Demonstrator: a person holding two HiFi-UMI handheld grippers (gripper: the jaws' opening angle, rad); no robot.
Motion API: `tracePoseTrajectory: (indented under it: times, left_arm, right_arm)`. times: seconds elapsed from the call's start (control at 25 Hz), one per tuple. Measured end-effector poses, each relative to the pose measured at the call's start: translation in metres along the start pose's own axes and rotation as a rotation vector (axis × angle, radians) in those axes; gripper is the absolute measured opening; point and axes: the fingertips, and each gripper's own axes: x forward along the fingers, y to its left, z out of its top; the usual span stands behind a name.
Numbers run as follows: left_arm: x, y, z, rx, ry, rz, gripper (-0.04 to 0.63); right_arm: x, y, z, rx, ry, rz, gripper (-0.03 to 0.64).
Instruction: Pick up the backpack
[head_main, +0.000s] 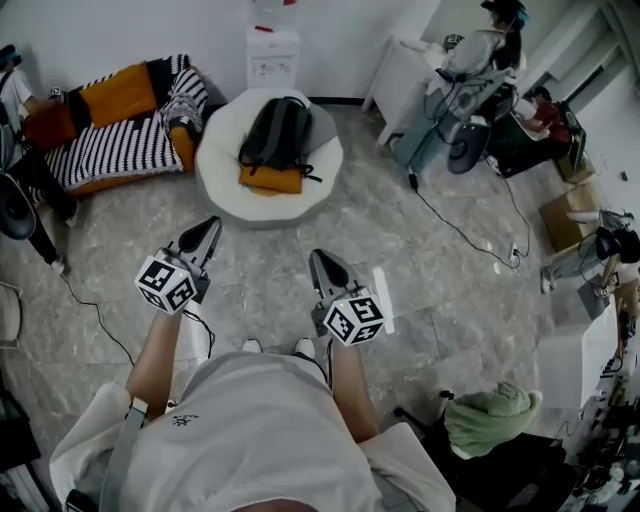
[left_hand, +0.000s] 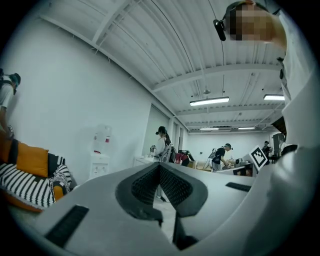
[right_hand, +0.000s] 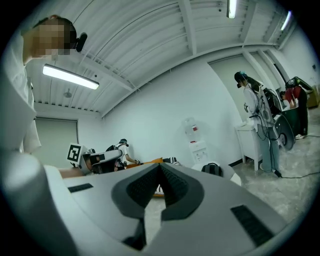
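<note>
**A:** How far along is the pickup?

**B:** Not begun, by my reading. The backpack lies on a round white beanbag, well ahead of both sets of fingertips. Only floor lies between, so nothing is touched and nothing is lifted.

**A:** And the fingers themselves?

**B:** The left gripper has its jaws pressed together with nothing between them. The right gripper is the same, closed and empty. Both point level toward the beanbag.

**A:** Where is the bag from each?

**B:** It is ahead of the left fingertips and a little to their right. From the right fingertips it is ahead and a little to their left, so it sits roughly between the two lines of aim.

**A:** What is left, then?

**B:** All of it, I'd say. The person has to close the gap, open a pair of jaws, shut them on a strap or handle, and raise the bag. At this range a top handle may be there, but I can't make one out.

**A:** Give me the counts.

**B:** There is one backpack, two grippers and one beanbag. One orange cushion is tucked under the bag's near end. One water dispenser stands beyond it, farther still from the fingertips.
</note>
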Motion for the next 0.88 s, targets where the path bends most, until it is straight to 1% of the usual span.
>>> tracePoseTrajectory:
  times: [0.24, 0.6, 0.88]
  left_arm:
    - [-0.014, 0.013, 0.004, 0.01, -0.007, -0.012, 0.002]
    - [-0.042, 0.033, -0.004, -0.002, -0.006, 0.003, 0.002]
    - [-0.041, 0.042, -0.007, -0.002, 0.0, 0.014, 0.002]
  right_arm:
    - [0.013, 0.013, -0.002, -0.021, 0.007, -0.008, 0.006]
    - [0.029, 0.033, -0.015, -0.027, 0.016, -0.009, 0.006]
    - [0.043, 0.035, -0.018, -0.026, 0.024, 0.014, 0.006]
